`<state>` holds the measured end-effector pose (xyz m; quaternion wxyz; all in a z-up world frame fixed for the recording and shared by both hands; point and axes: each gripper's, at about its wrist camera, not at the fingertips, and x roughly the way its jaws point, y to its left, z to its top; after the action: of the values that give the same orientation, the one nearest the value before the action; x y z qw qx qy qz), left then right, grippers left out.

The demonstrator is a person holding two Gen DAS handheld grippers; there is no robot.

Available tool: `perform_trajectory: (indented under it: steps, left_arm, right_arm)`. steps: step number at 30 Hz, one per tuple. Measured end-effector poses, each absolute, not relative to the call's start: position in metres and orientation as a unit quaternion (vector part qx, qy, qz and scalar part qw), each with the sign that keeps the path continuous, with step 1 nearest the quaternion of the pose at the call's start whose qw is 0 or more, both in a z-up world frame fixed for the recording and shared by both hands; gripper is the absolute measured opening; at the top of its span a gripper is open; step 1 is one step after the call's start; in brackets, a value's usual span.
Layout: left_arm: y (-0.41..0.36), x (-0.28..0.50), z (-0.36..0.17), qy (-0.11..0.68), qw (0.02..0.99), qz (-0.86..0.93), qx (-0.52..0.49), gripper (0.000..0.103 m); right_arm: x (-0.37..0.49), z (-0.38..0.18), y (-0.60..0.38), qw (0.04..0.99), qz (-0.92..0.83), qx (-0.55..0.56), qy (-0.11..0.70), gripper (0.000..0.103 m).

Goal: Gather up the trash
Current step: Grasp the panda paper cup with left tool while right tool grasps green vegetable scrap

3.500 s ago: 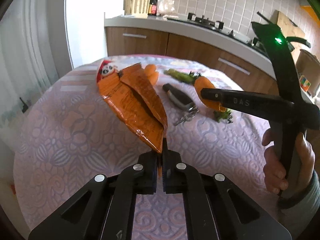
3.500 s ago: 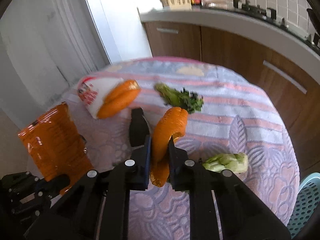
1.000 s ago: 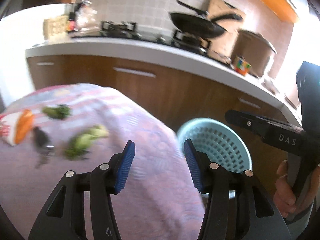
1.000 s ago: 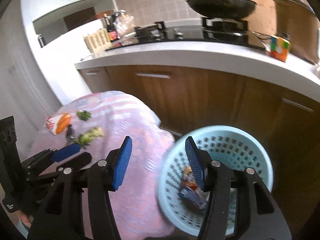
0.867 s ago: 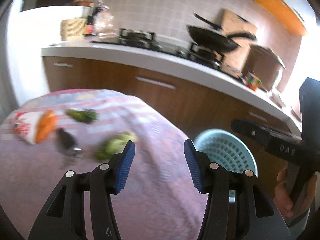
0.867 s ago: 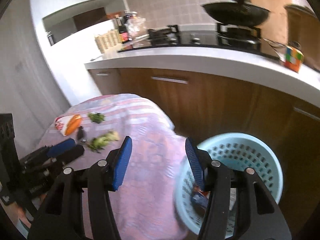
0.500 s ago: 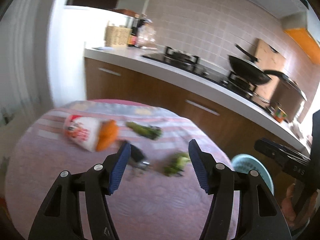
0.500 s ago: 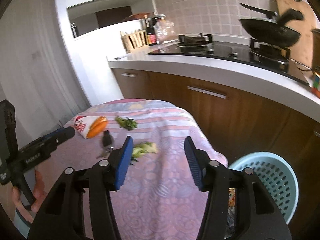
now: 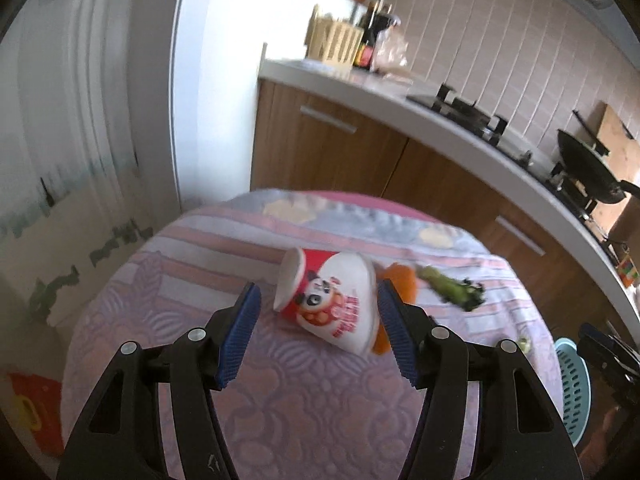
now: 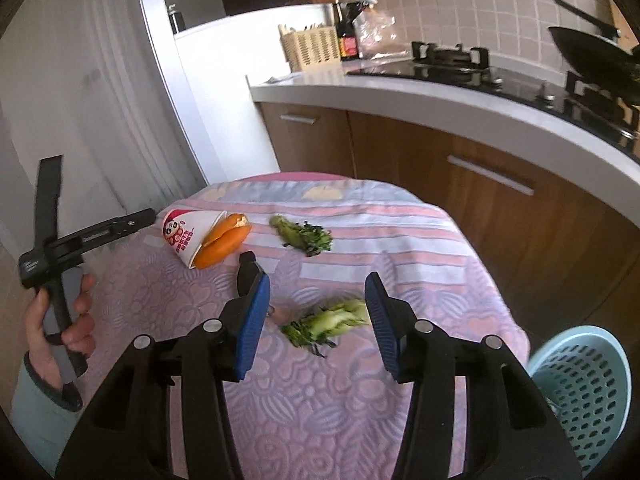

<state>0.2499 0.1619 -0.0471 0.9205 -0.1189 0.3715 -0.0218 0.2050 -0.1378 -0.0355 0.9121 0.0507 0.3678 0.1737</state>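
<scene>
Left gripper [image 9: 318, 328]: jaws spread wide, nothing between the blue pads [image 9: 240, 338]; aimed at the paper cup [image 9: 332, 312], which lies on its side between the fingertips in the left wrist view, contact not discernible through blur.

Paper cup: red and white, panda print, tipped over on the far left part of the round table [image 10: 400, 420]; orange peel [image 10: 224, 240] sits at its mouth, touching it.

Right gripper [image 10: 318, 320]: jaws spread wide, holding nothing; above the near leafy scrap [image 10: 328, 324], pale green with dark ends, lying near the table's middle.

Far leafy scrap [image 10: 302, 234]: dark green, just right of the orange peel, apart from it.

Dark small object [image 10: 245, 270]: partly hidden behind the right gripper's left finger; identity unclear.

Pale blue perforated basket [image 10: 584, 392]: on the floor, right of the table, below its edge.

Tablecloth: pink-lilac, embossed floral pattern.

Background: wooden kitchen cabinets, white counter [image 10: 460, 108], gas hob, black wok [image 10: 588, 52].
</scene>
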Motion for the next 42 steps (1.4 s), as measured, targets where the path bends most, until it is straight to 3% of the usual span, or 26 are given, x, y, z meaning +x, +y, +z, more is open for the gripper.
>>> perform_trajectory:
  steps: [2,16,21,22,23,39,42]
  left_arm:
    - [0.164,0.263,-0.059,0.390,0.912,-0.024,-0.123,0.069]
    - [0.160,0.309,-0.096,0.422,0.896,-0.018,-0.138,0.071]
    - [0.152,0.305,-0.095,0.415,0.902,-0.007,-0.121,0.061]
    - [0.153,0.301,-0.094,0.409,0.904,-0.009,-0.125,0.052]
    - [0.154,0.299,-0.093,0.407,0.904,-0.011,-0.130,0.051]
    - [0.170,0.271,-0.067,0.371,0.914,-0.028,-0.165,0.048]
    - [0.166,0.270,-0.067,0.371,0.914,-0.032,-0.162,0.048]
  right_arm:
    - [0.213,-0.041,-0.131,0.909,0.178,0.049,0.374,0.046]
    - [0.234,-0.065,-0.118,0.899,0.181,0.040,0.395,0.046]
    - [0.240,-0.065,-0.119,0.900,0.178,0.038,0.395,0.046]
    - [0.243,-0.065,-0.118,0.899,0.180,0.039,0.397,0.046]
    - [0.247,-0.064,-0.116,0.897,0.184,0.038,0.400,0.046]
    - [0.334,-0.108,-0.057,0.871,0.189,-0.045,0.451,0.046]
    - [0.329,-0.110,-0.054,0.875,0.180,-0.067,0.444,0.035]
